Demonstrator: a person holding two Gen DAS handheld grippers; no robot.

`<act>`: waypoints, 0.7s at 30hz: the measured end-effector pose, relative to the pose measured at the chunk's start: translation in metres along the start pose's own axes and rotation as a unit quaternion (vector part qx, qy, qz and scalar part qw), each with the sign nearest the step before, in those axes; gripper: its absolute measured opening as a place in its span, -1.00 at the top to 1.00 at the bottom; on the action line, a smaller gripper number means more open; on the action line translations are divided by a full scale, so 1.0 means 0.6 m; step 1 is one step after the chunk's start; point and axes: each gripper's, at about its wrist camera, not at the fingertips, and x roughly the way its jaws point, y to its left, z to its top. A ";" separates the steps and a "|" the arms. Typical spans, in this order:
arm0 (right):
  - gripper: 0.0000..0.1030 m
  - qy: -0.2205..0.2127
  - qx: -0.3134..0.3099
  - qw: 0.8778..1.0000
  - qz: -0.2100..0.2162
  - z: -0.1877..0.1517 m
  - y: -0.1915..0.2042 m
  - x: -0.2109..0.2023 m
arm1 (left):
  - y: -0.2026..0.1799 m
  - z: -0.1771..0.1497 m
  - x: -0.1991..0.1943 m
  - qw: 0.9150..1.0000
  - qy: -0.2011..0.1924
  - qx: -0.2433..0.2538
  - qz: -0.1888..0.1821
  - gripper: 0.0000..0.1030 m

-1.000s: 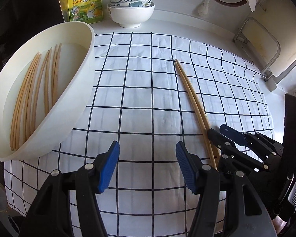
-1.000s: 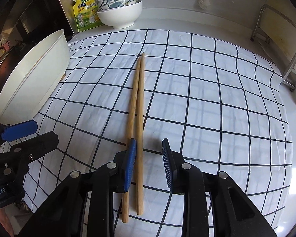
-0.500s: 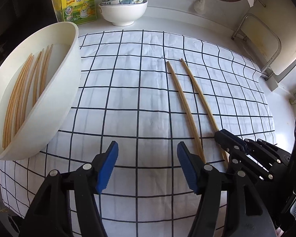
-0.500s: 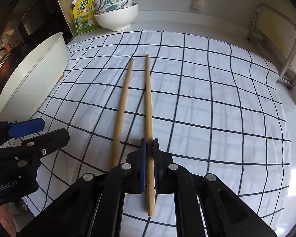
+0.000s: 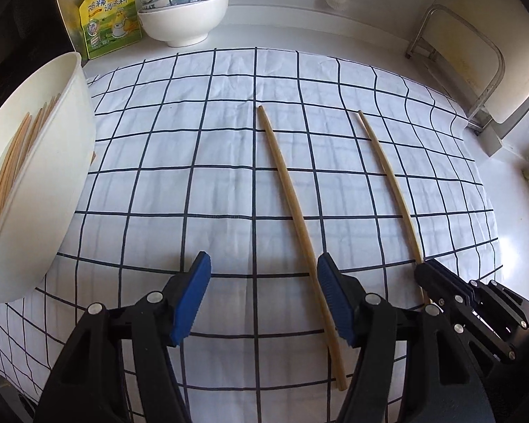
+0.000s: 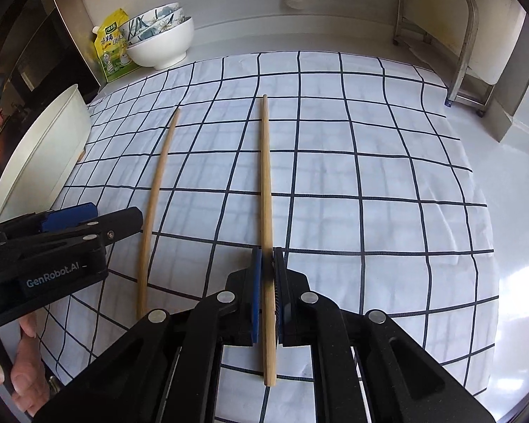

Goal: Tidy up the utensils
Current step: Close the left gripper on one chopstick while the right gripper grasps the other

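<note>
My right gripper had its blue pads pressed tight on one wooden chopstick, gripping it near its thick end, with a short stub sticking out behind the pads toward the camera and the long thin part running away over the checked cloth. In the left wrist view that same gripper showed at the lower right, its black tips pinched on the held chopstick. The second chopstick lay loose on the cloth, well apart from the held one at the far tips and running roughly alongside it. My left gripper stood about half open with nothing between its pads; the loose chopstick passed just inside the right-hand pad, and I could not tell whether it touched it. From the right wrist view the loose chopstick ran beside the left gripper's black body, below which the fingers of a hand showed. At the left edge of the cloth sat a large white oval basin, tilted in my view, with several more chopsticks lying along its inside. At the back of the counter stood stacked bowls, a plain white one under patterned ones, just beside a yellow and green seasoning pouch. A metal-framed rack stood at the far right
</note>
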 end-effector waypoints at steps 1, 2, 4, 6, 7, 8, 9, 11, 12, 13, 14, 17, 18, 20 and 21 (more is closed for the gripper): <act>0.87 0.000 0.001 1.000 0.000 -0.001 -0.001 0.000 | -0.004 0.000 0.003 1.000 0.000 0.003 0.003 -0.20; 0.87 -0.001 0.002 1.000 0.001 -0.003 -0.003 -0.002 | -0.007 -0.001 0.006 1.000 0.000 0.005 0.005 -0.20; 0.87 -0.001 0.003 1.000 0.001 -0.003 -0.003 -0.002 | -0.008 -0.001 0.009 1.000 0.001 0.005 0.008 -0.20; 0.87 -0.001 0.003 1.000 0.001 -0.003 -0.003 -0.001 | -0.009 0.000 0.013 1.000 0.001 0.004 0.010 -0.20; 0.87 0.000 0.004 1.000 0.000 -0.002 -0.003 -0.001 | -0.010 0.000 0.014 1.000 0.000 0.005 0.013 -0.20; 0.86 0.000 0.006 1.000 0.001 -0.003 -0.005 -0.003 | -0.011 0.000 0.015 1.000 -0.002 0.007 0.017 -0.20; 0.85 -0.002 0.008 1.000 0.004 -0.002 -0.006 -0.003 | -0.012 0.001 0.016 1.000 -0.003 0.008 0.019 -0.21; 0.79 -0.005 0.009 1.000 0.002 0.001 -0.006 -0.005 | -0.013 0.000 0.017 1.000 -0.006 0.009 0.021 -0.23; 0.78 -0.006 0.009 1.000 0.001 0.003 -0.007 -0.005 | -0.013 0.000 0.016 1.000 -0.007 0.009 0.022 -0.24; 0.76 -0.006 0.008 1.000 0.001 0.005 -0.007 -0.004 | -0.014 0.000 0.017 1.000 -0.008 0.010 0.023 -0.24; 0.75 -0.006 0.007 1.000 -0.001 0.006 -0.006 -0.003 | -0.015 -0.001 0.017 1.000 -0.009 0.010 0.025 -0.24; 0.66 -0.008 0.000 1.000 -0.006 0.011 -0.002 0.001 | -0.014 -0.001 0.018 0.999 -0.012 0.012 0.028 -0.25; 0.65 -0.007 -0.002 1.000 -0.008 0.014 0.000 0.004 | -0.016 0.000 0.019 0.999 -0.013 0.012 0.029 -0.25; 0.64 -0.007 -0.003 1.000 -0.010 0.016 0.001 0.007 | -0.016 0.000 0.019 0.999 -0.015 0.010 0.031 -0.25; 0.64 -0.007 -0.004 1.000 -0.011 0.017 0.002 0.009 | -0.015 0.000 0.019 0.999 -0.016 0.010 0.031 -0.25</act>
